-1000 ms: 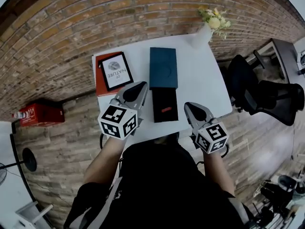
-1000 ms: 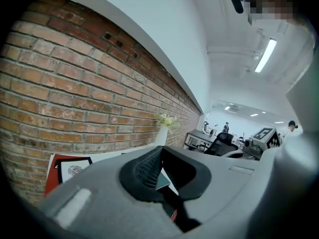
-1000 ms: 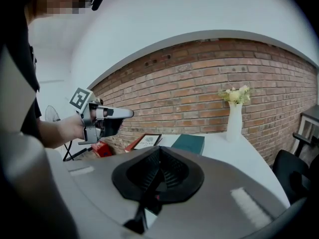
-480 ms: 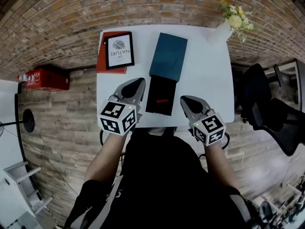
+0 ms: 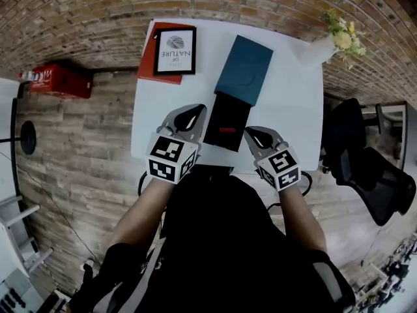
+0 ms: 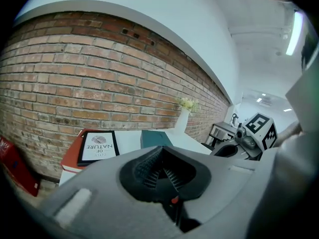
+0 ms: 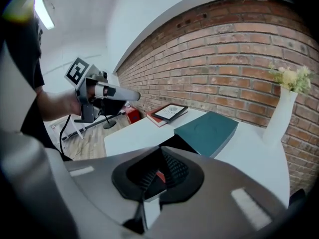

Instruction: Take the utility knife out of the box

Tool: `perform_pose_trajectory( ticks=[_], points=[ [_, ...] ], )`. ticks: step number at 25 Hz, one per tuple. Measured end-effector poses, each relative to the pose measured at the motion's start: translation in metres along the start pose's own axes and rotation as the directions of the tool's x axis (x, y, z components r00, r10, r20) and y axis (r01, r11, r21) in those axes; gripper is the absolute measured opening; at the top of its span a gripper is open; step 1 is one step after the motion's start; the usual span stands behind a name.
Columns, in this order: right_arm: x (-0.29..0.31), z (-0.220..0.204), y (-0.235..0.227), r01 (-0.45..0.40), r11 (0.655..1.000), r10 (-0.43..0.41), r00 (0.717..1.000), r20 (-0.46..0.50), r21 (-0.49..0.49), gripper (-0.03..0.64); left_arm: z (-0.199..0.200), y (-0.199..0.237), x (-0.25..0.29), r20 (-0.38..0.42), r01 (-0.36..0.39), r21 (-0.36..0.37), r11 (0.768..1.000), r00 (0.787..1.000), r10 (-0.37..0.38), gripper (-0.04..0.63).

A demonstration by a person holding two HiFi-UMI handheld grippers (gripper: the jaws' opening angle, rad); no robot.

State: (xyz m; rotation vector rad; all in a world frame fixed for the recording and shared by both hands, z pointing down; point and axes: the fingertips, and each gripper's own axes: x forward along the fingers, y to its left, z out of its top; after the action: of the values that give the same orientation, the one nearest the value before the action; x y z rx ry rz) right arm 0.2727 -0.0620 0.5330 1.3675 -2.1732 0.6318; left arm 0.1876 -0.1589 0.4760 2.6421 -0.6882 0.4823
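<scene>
Two grippers: the left gripper (image 5: 193, 114) and the right gripper (image 5: 255, 135), each clenched with ribbed jaws meeting on nothing, each bearing one marker cube (image 5: 171, 158). We see both forearms reaching forward from the torso, the grey tongs tilted downward over the near edge of the one white table (image 5: 287, 109). They flank the near end of the single black box (image 5: 221, 113), one on either side. One utility knife (image 5: 227, 130), showing as a small red-orange strip, lies inside this shallow rectangular tray. One matte teal lid (image 5: 245, 70) lies at the tray's far end. Two flat books (image 5: 174, 51) are stacked far left; one white vase (image 5: 314, 51) stands far right.
</scene>
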Motion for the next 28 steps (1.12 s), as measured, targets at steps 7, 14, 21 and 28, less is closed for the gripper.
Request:
perform_pose_trajectory(
  ticks=[7, 14, 21, 28],
  points=[
    [0.032, -0.022, 0.023, -0.030, 0.994, 0.014, 0.989, -0.148, -0.103, 0.037, -0.014, 0.009, -0.009, 0.014, 0.053, -0.017, 0.998, 0.999, -0.052, 0.007],
    [0.052, -0.054, 0.024, -0.093, 0.969, 0.023, 0.957, -0.290, -0.229, 0.094, -0.029, 0.018, -0.003, 0.004, 0.040, -0.070, 0.997, 0.999, -0.040, 0.006],
    [0.068, -0.080, 0.014, -0.181, 0.951, 0.068, 0.912, -0.405, -0.250, 0.147, -0.026, 0.024, 0.013, 0.000, 0.007, -0.118, 0.993, 1.000, -0.007, 0.007],
    [0.084, -0.094, 0.010, -0.268, 0.917, 0.092, 0.863, -0.496, -0.295, 0.133, -0.034, 0.036, 0.018, -0.012, -0.027, -0.161, 0.987, 1.000, 0.025, 0.007]
  ],
)
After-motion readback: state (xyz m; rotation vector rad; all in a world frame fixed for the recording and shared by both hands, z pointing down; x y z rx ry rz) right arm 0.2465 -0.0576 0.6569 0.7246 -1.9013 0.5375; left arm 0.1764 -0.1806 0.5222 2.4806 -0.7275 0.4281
